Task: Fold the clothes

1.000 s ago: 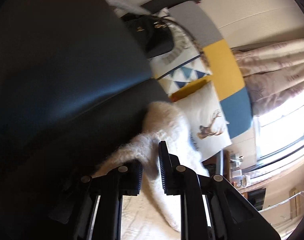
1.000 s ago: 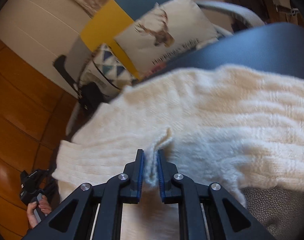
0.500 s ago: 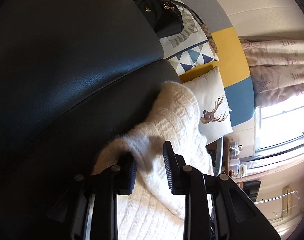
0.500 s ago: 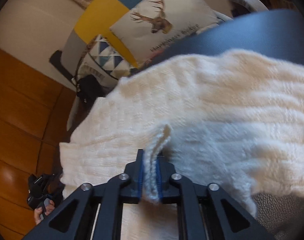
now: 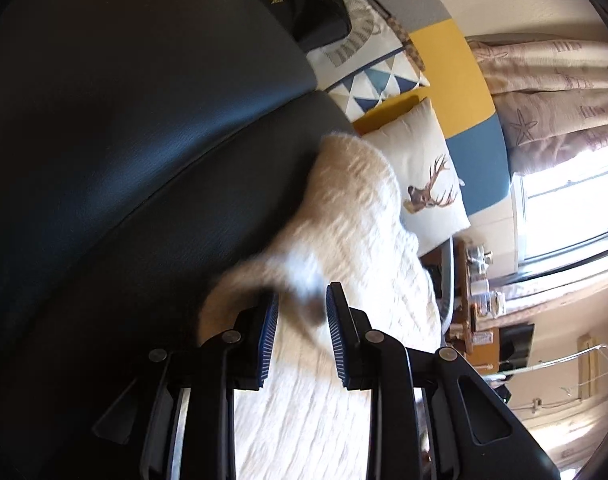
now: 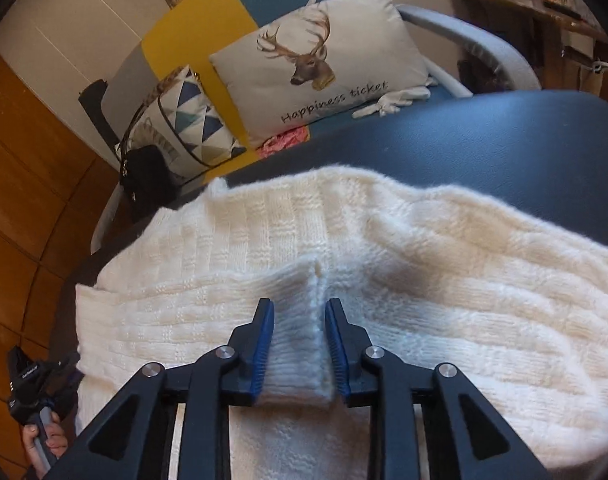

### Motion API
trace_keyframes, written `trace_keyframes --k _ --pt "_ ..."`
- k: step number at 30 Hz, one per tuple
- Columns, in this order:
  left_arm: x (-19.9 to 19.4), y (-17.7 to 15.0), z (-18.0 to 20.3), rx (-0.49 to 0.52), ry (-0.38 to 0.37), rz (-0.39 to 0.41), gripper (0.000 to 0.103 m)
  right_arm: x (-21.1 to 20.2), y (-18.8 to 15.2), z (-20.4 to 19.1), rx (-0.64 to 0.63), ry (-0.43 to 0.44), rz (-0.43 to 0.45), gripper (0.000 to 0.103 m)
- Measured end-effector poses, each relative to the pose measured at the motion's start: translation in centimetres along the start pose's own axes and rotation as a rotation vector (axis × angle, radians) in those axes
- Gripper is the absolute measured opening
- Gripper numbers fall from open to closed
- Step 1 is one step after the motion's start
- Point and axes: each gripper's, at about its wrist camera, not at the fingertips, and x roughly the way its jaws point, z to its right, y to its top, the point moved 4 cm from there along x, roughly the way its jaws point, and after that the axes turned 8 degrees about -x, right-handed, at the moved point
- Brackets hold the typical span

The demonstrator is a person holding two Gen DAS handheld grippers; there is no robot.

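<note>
A cream knitted sweater lies spread over a dark leather seat. My right gripper hovers just over it. Its jaws are opening, and a ribbed sleeve end lies flat between the pads without being pinched. In the left wrist view the sweater runs away along the same seat. My left gripper stands open at the garment's near end. A blurred fold of knit sits loose between its blue pads.
A deer-print cushion, a triangle-pattern cushion and a black handbag rest on a colourful sofa behind the seat. Wooden floor lies to the left. A hand on a black handle shows at the lower left.
The right jaws went from pinching an upright fold of knit to standing apart, and the fold now lies flat. The left jaws widened and the fabric between them slackened.
</note>
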Motion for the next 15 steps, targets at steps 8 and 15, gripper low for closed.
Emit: trace_keyframes --k 8,15 --pt "-4.4 -2.3 0.9 0.060 -0.043 0.044 0.027 -2.9 1.1 -4.3 -0.134 0.044 0.102 0.027" --pt "0.6 0.7 8.0 0.164 -0.078 0.044 0.027 3.0 0.6 -9.4 -0.248 0.096 -0.065 0.027"
